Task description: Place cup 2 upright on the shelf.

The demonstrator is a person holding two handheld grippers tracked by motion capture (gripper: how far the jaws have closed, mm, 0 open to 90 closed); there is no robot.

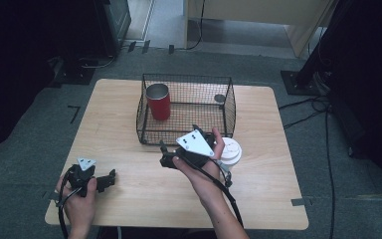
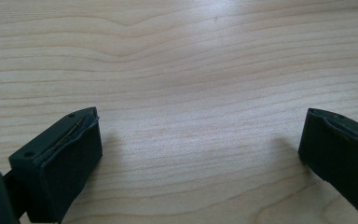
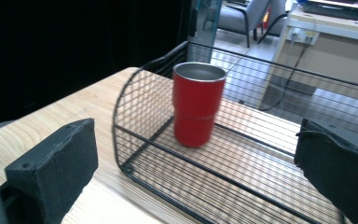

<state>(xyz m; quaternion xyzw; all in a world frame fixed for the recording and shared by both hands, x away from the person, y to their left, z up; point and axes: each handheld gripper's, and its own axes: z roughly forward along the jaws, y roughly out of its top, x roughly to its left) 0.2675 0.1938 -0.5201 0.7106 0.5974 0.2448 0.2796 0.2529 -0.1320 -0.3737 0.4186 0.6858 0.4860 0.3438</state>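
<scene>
A black wire basket (image 1: pixel 229 107) stands at the middle back of the wooden table (image 1: pixel 129 99). Inside it, at the left, a red metal tumbler (image 1: pixel 158 101) stands upright; the right gripper view has this tumbler (image 3: pixel 196 105) straight ahead within the basket (image 3: pixel 135 135). My right gripper (image 1: pixel 178 144) hovers just in front of the basket's front edge, and its jaws (image 3: pixel 196 144) are open and empty. My left gripper (image 1: pixel 108 180) is low over the table's front left, and it (image 2: pixel 198 154) is open over bare wood.
A white lidded cup (image 1: pixel 231 151) stands on the table beside my right hand, by the basket's front right corner. A small grey round thing (image 1: pixel 220 98) lies at the basket's back right. Dark stands and cables lie on the floor around the table.
</scene>
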